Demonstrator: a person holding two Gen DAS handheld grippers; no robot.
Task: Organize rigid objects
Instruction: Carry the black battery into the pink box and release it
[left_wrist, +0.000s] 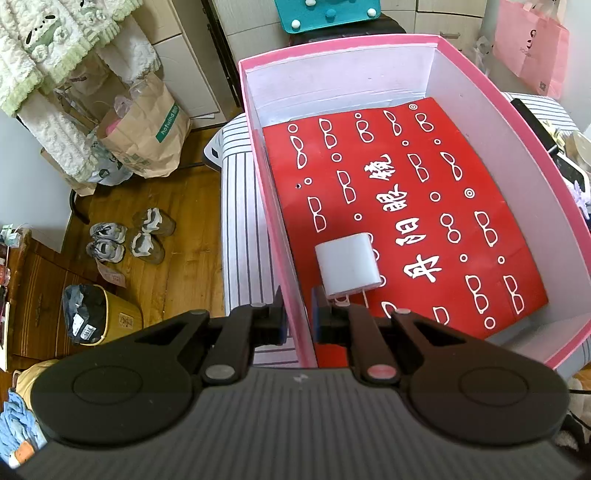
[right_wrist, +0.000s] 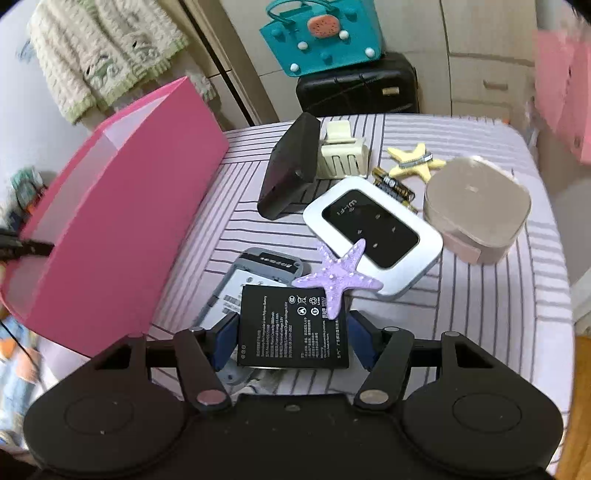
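Landmark: tall pink cardboard box (left_wrist: 280, 236) with white inner walls, standing on a striped white-and-purple bedsheet (right_wrist: 480, 295); everything below is placed from it.
Box floor: a red printed card (left_wrist: 406, 206) with white glasses drawings and characters lies inside the box.
Already inside: a small white rounded plastic block (left_wrist: 347, 264) sits on the red card, near the box's left wall.
Left gripper (left_wrist: 298, 314): its jaws are pinched onto the near part of the box's left wall, one blue-padded finger outside, the other inside, close to the white block.
Right gripper (right_wrist: 291, 338): outside the box, to its right; its blue pads flank a flat black rectangular battery (right_wrist: 293, 328) with white print. The jaws stand about as wide as the battery, and I cannot tell whether the pads press on its edges.
Under the battery: an open grey-and-white device shell (right_wrist: 243, 284), right of the box.
On the battery's far corner: a purple plastic starfish (right_wrist: 340, 277).
Farther right of the box: a white-and-black pocket Wi-Fi router (right_wrist: 373, 232), a black wedge-shaped case (right_wrist: 288, 170), a cream hair claw (right_wrist: 343, 155), a yellow starfish clip (right_wrist: 415, 158), AA batteries (right_wrist: 393, 186), a round beige lidded box (right_wrist: 476, 206).
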